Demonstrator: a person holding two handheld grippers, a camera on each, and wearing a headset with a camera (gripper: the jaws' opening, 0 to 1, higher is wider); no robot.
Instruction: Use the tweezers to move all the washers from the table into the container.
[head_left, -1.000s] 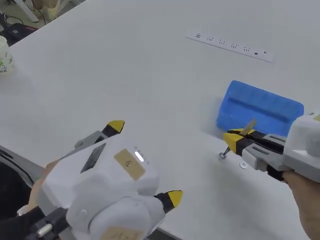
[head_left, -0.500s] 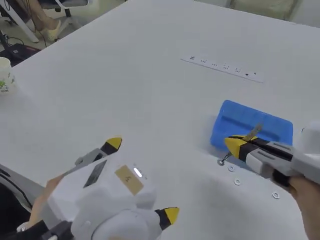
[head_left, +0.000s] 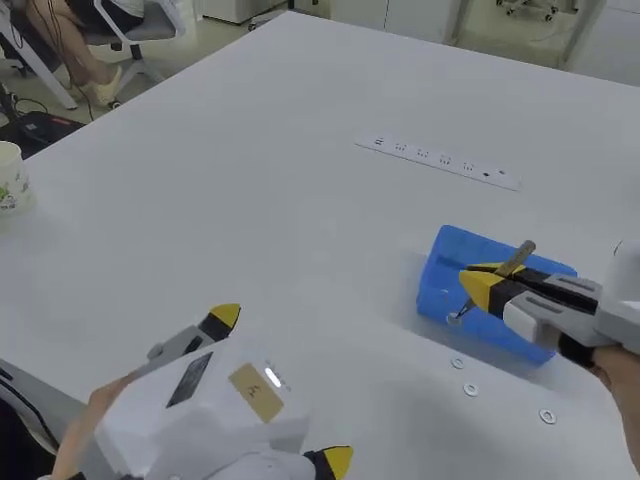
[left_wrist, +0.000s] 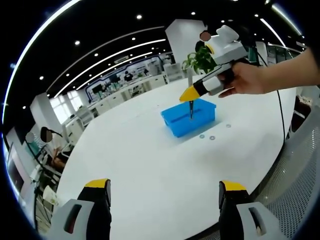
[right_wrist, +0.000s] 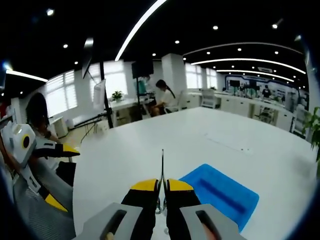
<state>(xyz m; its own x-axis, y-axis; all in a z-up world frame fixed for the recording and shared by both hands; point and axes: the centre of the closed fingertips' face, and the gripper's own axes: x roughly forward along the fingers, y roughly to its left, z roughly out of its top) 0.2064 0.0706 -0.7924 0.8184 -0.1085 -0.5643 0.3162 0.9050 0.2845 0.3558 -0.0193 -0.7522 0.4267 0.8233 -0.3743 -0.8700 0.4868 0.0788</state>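
Washer transfer at the workbench: my right gripper (head_left: 478, 281) is pressed together on the tweezers (head_left: 518, 257). I hold them steeply tip-down so the fine point can work where the broad jaws could not. The tip hangs at the near edge of the blue container (head_left: 450, 258). From the left gripper view it looks to be over the tray's inside, though I cannot settle that. Something small may sit at the point, but it is too tiny for me to call it a washer.

Three washers (head_left: 471, 389) lie flat on the white table (head_left: 250, 180), just beside the container's front wall. The tray stands close to them, I judge, to keep each carry short.

My left gripper (head_left: 278, 390) hovers low over bare table with its jaws spread and nothing between them. It is well apart from the container, parked where it will not crowd the tweezers. By my reckoning the job is partway through, with those three left to lift.
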